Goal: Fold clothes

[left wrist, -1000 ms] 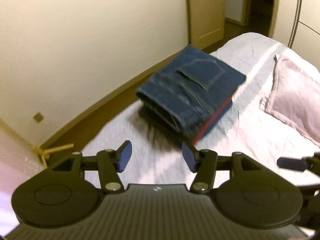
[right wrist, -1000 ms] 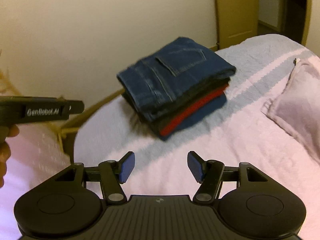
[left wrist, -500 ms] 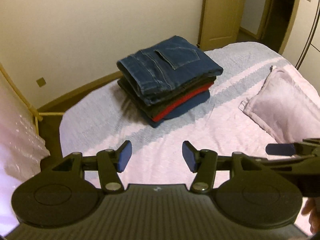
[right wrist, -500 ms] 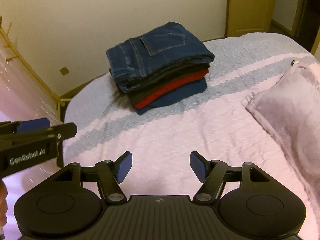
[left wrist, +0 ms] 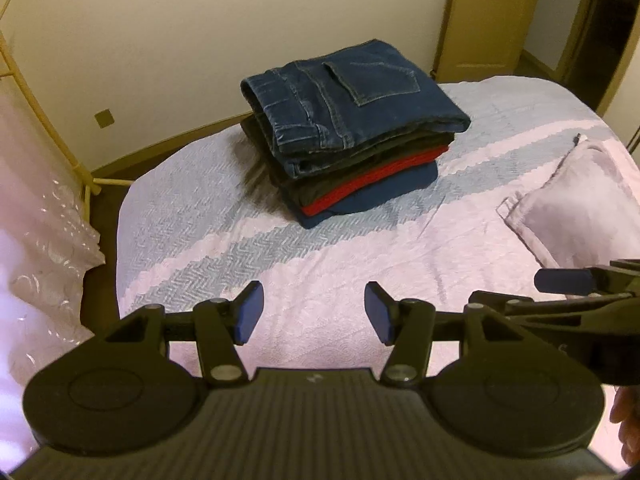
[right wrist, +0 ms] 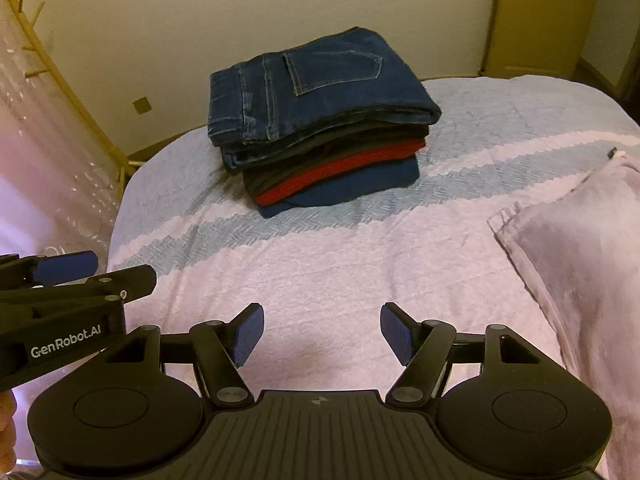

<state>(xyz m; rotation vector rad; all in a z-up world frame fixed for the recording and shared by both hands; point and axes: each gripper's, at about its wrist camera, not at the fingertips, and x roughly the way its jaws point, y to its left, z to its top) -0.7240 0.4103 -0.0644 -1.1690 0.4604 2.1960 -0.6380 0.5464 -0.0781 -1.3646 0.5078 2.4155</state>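
At the bottom of the left wrist view: the left gripper [left wrist: 313, 312], black with blue pads, stands with its jaws wide apart and nothing between them, over the pink band of the bedspread.
Upper middle of the same view: a stack of folded clothes [left wrist: 356, 132] rests on the pale blue and pink textured bedspread [left wrist: 208, 240], well apart from the gripper.
Top of the stack: dark blue folded denim jeans [left wrist: 352, 96], back pocket facing up.
Under the jeans: a dark grey folded garment [left wrist: 316, 188], then a red knitted garment [left wrist: 372, 180], then a navy blue garment [left wrist: 384, 196] at the bottom, touching the bedspread.
Right of the frame: a pale pink pillow [left wrist: 588, 200] lies on the bedspread.
Lower right edge: one blue pad and black arm of the right gripper show; its jaw gap cannot be told from here.
Left edge: a sheer patterned curtain [left wrist: 36, 208] beside a wooden rack.

At the bottom of the right wrist view: the right gripper [right wrist: 321, 334] has its blue-padded jaws spread wide and empty, above the bedspread [right wrist: 340, 280].
Upper middle: the stack of folded clothes [right wrist: 320, 128], jeans [right wrist: 308, 92] uppermost, sits far from the fingertips.
Lower left: the side of the left gripper, black, lettered "GenRobot.AI".
Right side: the pillow [right wrist: 580, 264], just beside the right gripper's arm in the frame.
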